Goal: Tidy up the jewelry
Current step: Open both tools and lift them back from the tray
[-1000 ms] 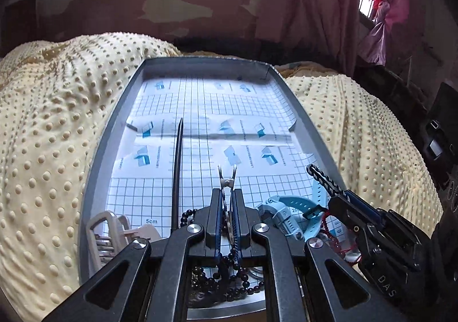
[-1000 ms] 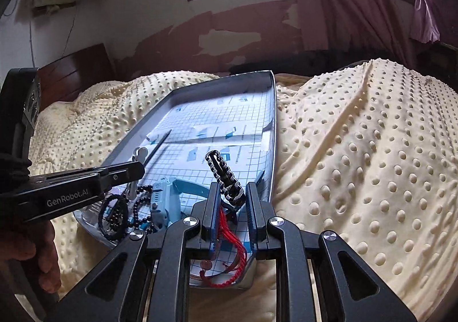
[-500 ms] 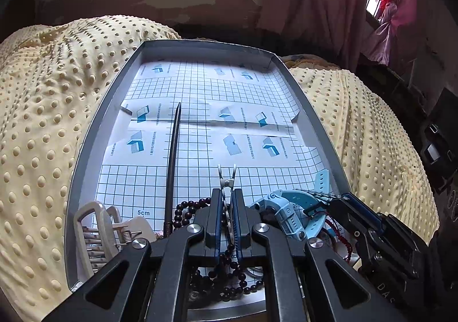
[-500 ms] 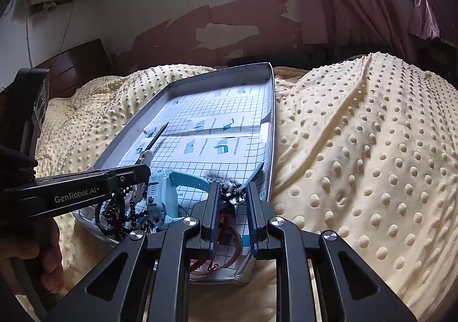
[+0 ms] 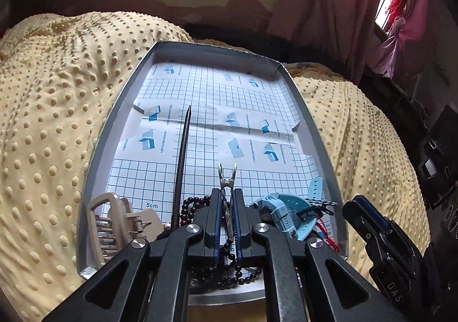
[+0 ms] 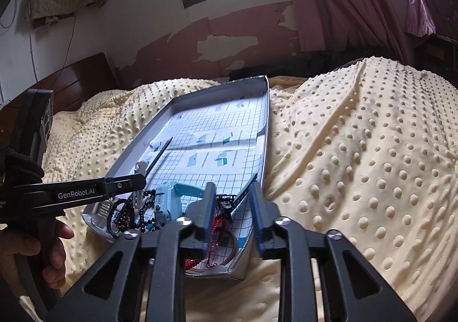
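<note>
Left gripper (image 5: 227, 207): jaws clamped on small metal clip (image 5: 227, 179), forked tip poking fwd past the pads, long axis in line w/ the fingers, pointing toward far end of tray (image 5: 312, 133). Right gripper (image 6: 233, 207): jaws apart, nothing between them, hanging over tray's near right corner. Directly under right jaws: dark braided bracelet (image 6: 243, 194) lying diagonal along the right rim, red cord bracelet (image 6: 217, 224) just beneath/nearer. Right side is the closer one for both; probably next pick there, approach needs jaws across the braid's long axis, not along it. Light-blue watch (image 5: 282, 213), plastic strap w/ holes, near edge right of centre, between the two grippers. Dark bead strand (image 5: 229, 264), small round glossy beads, looped at near edge under left fingers. Beige claw hair clip (image 5: 114, 224), plastic w/ wire spring, near left corner. Thin dark hair stick (image 5: 181, 156), straight, pointed, running near-to-far left of centre. Tray: grey metal, shallow rim, lined w/ blue grid paper (image 5: 223, 127), far half bare. Tray sits on yellow dotted blanket (image 6: 357, 164), soft, bumpy, so likely to tilt if pressed. All items bunched at near end; clip release spot not evident.
</note>
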Motion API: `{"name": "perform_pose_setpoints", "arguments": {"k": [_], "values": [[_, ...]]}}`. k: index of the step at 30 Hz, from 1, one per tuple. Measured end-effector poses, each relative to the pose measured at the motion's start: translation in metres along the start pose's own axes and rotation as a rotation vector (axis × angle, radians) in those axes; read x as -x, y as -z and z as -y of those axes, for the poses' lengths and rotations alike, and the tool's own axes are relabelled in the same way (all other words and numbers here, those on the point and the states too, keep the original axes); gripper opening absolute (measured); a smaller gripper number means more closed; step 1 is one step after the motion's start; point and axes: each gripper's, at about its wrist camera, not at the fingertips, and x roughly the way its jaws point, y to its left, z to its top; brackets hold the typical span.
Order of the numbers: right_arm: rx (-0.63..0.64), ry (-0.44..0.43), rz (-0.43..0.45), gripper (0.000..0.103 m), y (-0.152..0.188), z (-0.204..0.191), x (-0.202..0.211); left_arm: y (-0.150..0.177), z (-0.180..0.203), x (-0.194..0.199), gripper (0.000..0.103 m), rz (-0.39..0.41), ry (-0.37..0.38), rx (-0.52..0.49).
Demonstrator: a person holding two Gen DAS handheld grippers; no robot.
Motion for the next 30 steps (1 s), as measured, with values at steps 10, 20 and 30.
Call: {"name": "perform_pose_setpoints", "arguments": {"k": [10,20,30], "values": [[-0.026,0.003,0.069,0.046,-0.017,0.01,0.037,0.0,0.012,0.038,0.062,0.069,-0.011,0.015],[0.001,-0.017,0.183,0.087,-0.036,0.001,0.085,0.007,0.013,0.11,0.103,0.279,-0.046,0.031],[0.06,-0.037,0.262,0.101,-0.033,-0.036,0.134,0.03,0.015,0.17,0.103,0.344,-0.113,-0.031]]}}
